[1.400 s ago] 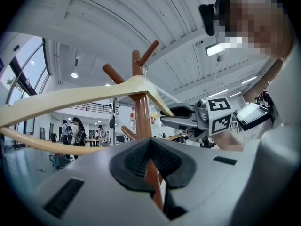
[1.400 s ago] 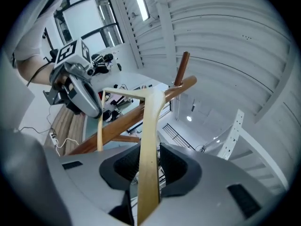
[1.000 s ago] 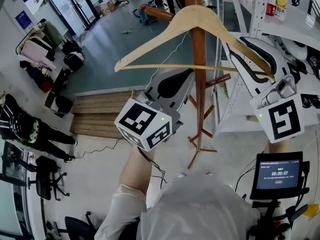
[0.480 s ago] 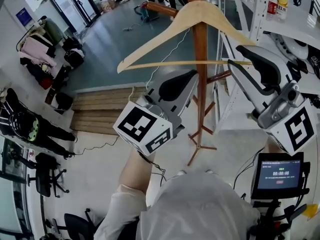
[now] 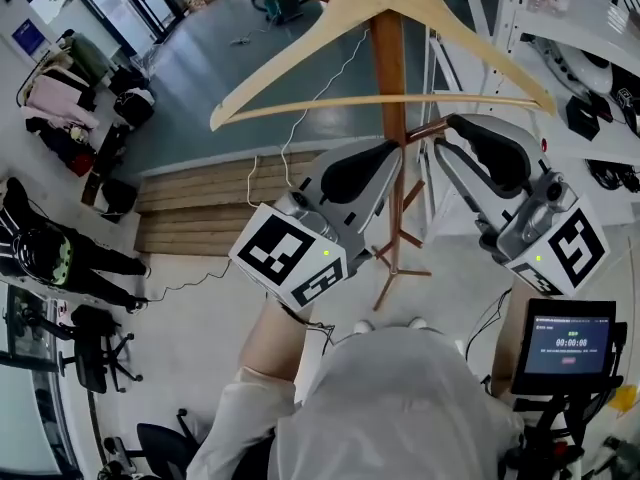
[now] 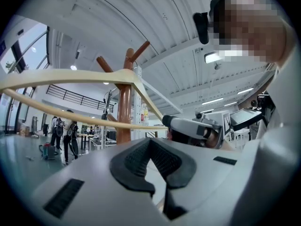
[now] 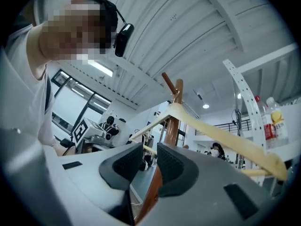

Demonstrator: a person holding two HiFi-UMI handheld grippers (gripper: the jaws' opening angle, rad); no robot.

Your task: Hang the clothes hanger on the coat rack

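Observation:
A pale wooden clothes hanger (image 5: 400, 101) hangs high against the brown wooden coat rack (image 5: 389, 63); its hook is cut off by the top of the head view. Neither gripper touches it. My left gripper (image 5: 385, 158) is below the hanger's bar, just left of the pole, with its pads together and nothing in them. My right gripper (image 5: 455, 133) is under the bar's right half, its pads a narrow gap apart. The left gripper view looks up at the hanger (image 6: 94, 76), the rack (image 6: 124, 112) and the left gripper (image 6: 151, 144). In the right gripper view the hanger (image 7: 211, 131) crosses above the right gripper (image 7: 143, 150).
White shelving (image 5: 520, 28) with bottles stands close on the right. A tablet screen (image 5: 570, 343) is at lower right. A wooden platform (image 5: 200, 218) lies behind the rack's feet. Chairs (image 5: 95, 353) and piled clothes (image 5: 60, 98) are at far left.
My right gripper has come off the hanger's right end, opened a little and dropped down and left below the bar. The hanger now hangs free on the rack. The left gripper barely moved.

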